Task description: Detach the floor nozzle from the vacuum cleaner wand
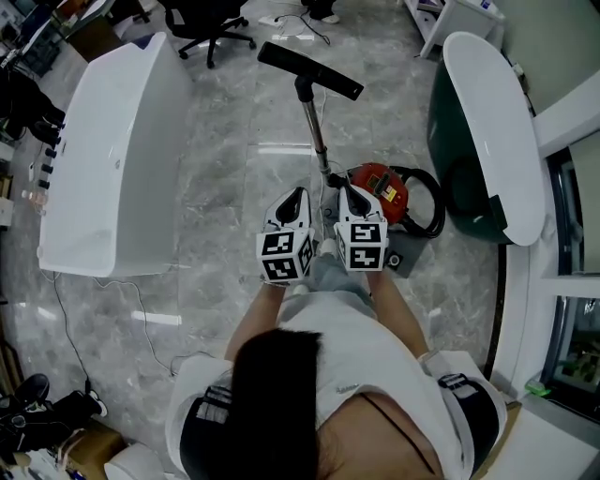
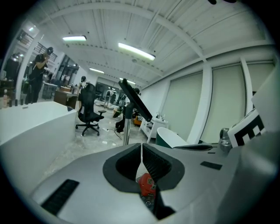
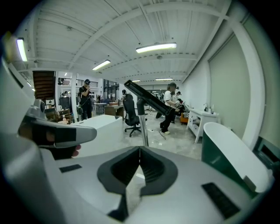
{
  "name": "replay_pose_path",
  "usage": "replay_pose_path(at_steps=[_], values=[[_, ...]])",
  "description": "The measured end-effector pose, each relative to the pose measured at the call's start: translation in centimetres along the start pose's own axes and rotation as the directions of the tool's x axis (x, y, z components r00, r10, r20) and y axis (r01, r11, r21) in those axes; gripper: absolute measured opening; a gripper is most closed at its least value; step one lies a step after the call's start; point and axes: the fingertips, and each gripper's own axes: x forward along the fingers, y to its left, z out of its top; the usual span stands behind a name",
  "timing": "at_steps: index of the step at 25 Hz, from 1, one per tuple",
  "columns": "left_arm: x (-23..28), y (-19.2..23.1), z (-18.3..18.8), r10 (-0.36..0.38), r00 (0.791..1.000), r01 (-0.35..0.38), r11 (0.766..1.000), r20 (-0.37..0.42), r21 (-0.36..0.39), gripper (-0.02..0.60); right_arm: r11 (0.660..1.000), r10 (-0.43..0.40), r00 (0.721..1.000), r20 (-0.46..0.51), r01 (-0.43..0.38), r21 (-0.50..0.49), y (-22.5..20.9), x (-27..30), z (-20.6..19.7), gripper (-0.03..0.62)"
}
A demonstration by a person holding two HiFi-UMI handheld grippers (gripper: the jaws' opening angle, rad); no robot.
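Note:
The vacuum's black floor nozzle is raised at the far end of the metal wand. The wand slants up from the red vacuum body on the floor. My left gripper and right gripper hover side by side near the wand's lower end, both shut with nothing between the jaws. In the left gripper view the nozzle and wand stand ahead of the shut jaw tips. In the right gripper view the nozzle tops the wand ahead of the tips.
A white bathtub lies at the left and a green-and-white tub at the right. The black hose coils beside the vacuum body. An office chair and cables sit beyond the nozzle. People stand far back.

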Motion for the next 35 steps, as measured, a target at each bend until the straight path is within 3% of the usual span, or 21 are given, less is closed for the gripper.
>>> replay_pose_path(at_steps=[8,29,35], values=[[3.8,-0.8,1.1,-0.001,1.0,0.001,1.0,-0.005,0.007,0.015,0.999,0.038,0.999,0.004,-0.038,-0.009,-1.3,3.3,1.7,0.015],[11.0,-0.2,3.2,0.08,0.997,-0.08,0.997,-0.003,0.021,0.015,0.992,0.12,0.992,0.042,-0.119,-0.027,-6.1,9.2,5.3,0.015],[12.4,0.1,3.6,0.112,0.994,-0.112,0.994,0.004,0.017,0.015,0.975,0.218,0.975,0.054,-0.215,-0.046,-6.1,10.4,6.0,0.017]])
